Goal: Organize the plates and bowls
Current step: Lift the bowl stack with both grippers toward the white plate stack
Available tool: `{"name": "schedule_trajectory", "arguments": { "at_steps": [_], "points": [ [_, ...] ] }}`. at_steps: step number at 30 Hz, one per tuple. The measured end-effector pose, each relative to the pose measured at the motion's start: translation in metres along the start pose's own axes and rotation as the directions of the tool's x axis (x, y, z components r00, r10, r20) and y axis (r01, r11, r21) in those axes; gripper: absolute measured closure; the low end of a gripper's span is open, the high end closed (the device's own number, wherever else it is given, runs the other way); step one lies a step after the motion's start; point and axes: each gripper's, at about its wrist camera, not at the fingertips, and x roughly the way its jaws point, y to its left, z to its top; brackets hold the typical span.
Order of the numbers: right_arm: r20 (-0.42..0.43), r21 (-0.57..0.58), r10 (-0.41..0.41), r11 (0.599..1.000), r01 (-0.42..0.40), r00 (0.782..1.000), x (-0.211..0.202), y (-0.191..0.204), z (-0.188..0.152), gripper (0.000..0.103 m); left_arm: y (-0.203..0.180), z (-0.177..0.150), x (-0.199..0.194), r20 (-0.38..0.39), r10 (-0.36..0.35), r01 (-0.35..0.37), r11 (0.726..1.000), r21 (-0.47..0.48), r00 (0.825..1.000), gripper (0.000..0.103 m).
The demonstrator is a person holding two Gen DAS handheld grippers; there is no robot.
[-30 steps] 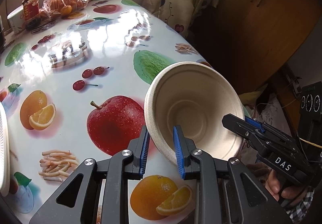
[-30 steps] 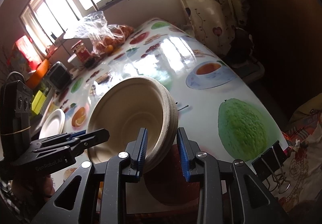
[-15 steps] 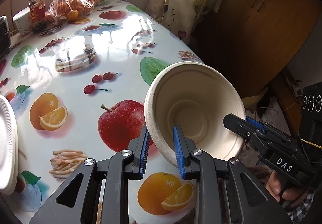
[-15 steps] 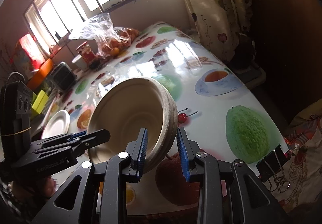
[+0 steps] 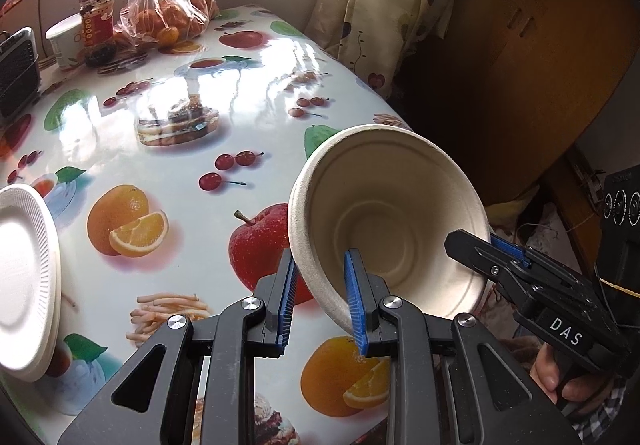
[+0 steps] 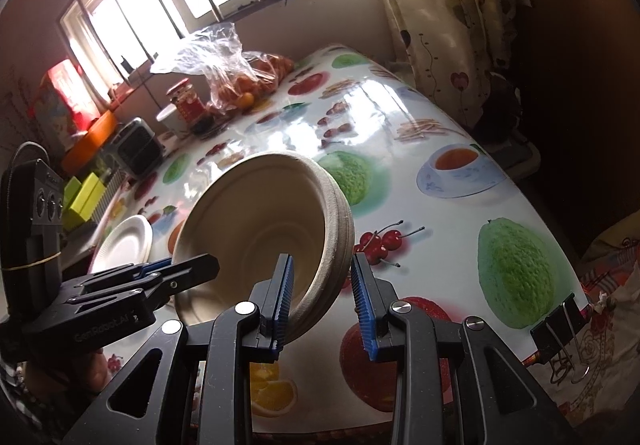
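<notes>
Both grippers hold the same stack of beige pulp bowls [image 5: 384, 221] in the air above the near edge of the bench [image 5: 168, 125], which has a glossy fruit-print cover. The stack is tilted, with its opening turned toward the cameras. The left gripper [image 5: 322, 299] has its blue fingers [image 5: 354, 297] only a little apart, closed on the left side of the rim, one finger inside and one outside. The right gripper [image 6: 324, 297] has its fingers [image 6: 282, 297] closed in the same narrow way on the opposite side of the rim. In the right wrist view, layered rims show it is several bowls nested together. A stack of white paper plates [image 5: 24, 281] lies at the left edge of the bench, well apart from the bowls. At the far end are a plastic bag of oranges [image 5: 164, 13] and a red jar [image 5: 96, 19].
</notes>
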Motion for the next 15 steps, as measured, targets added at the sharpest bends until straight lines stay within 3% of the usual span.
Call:
{"name": "schedule_trajectory", "arguments": {
  "at_steps": [15],
  "points": [
    [-0.01, -0.039, 0.043, 0.998, -0.043, 0.999, 0.011, 0.026, 0.005, 0.074, 0.021, -0.004, -0.018, 0.03, 0.045, -0.044, 0.998, -0.042, 0.999, 0.078]
  ]
}}
